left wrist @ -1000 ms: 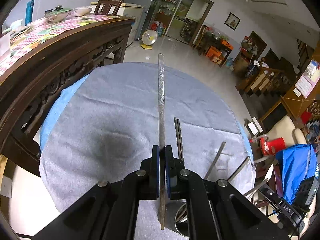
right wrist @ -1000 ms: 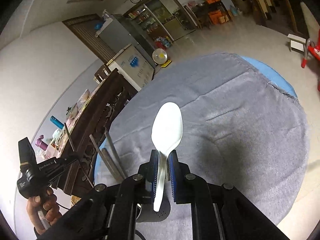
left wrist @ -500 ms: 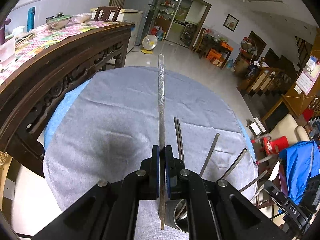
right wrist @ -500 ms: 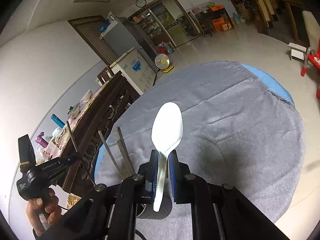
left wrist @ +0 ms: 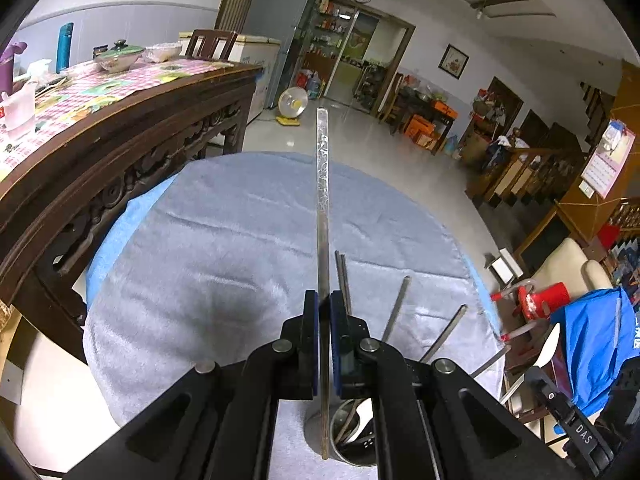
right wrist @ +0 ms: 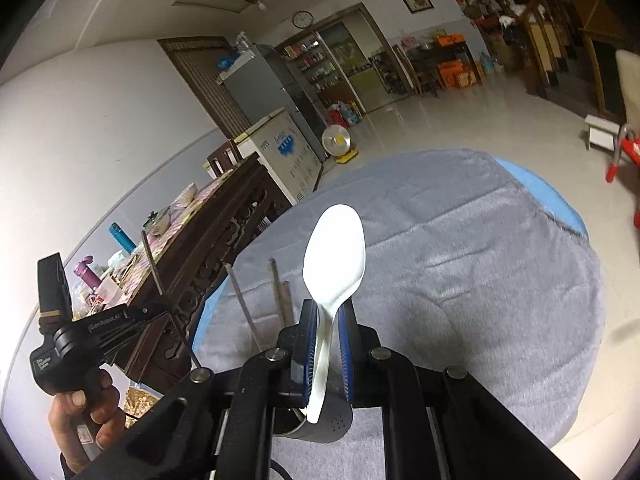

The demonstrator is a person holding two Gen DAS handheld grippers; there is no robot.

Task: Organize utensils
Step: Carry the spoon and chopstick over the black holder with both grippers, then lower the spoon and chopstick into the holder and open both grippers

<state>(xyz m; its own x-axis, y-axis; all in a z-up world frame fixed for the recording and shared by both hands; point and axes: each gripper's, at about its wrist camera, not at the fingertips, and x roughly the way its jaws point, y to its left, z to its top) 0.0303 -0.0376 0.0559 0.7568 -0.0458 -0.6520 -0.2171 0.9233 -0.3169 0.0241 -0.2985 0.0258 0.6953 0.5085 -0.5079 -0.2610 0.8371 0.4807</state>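
Note:
My left gripper (left wrist: 324,308) is shut on a long clear chopstick (left wrist: 322,208) that points away over the grey-clothed round table (left wrist: 224,248). Just below it stands a metal utensil holder (left wrist: 352,436) with several metal chopsticks (left wrist: 394,308) and a white spoon in it. My right gripper (right wrist: 328,320) is shut on the handle of a white plastic spoon (right wrist: 334,256), bowl up, right above the holder (right wrist: 332,420). In the right wrist view a hand holds the left gripper (right wrist: 160,310) at the left, with its chopstick (right wrist: 152,262) slanting.
A dark carved wooden table (left wrist: 120,140) with dishes and bottles runs along the left of the round table. A red stool (left wrist: 540,300), blue fabric (left wrist: 592,344) and a cream chair (left wrist: 572,260) stand to the right. Tiled floor lies beyond.
Both grippers have risen and drawn back a little with their utensils. The holder and its standing chopsticks show more fully in both views.

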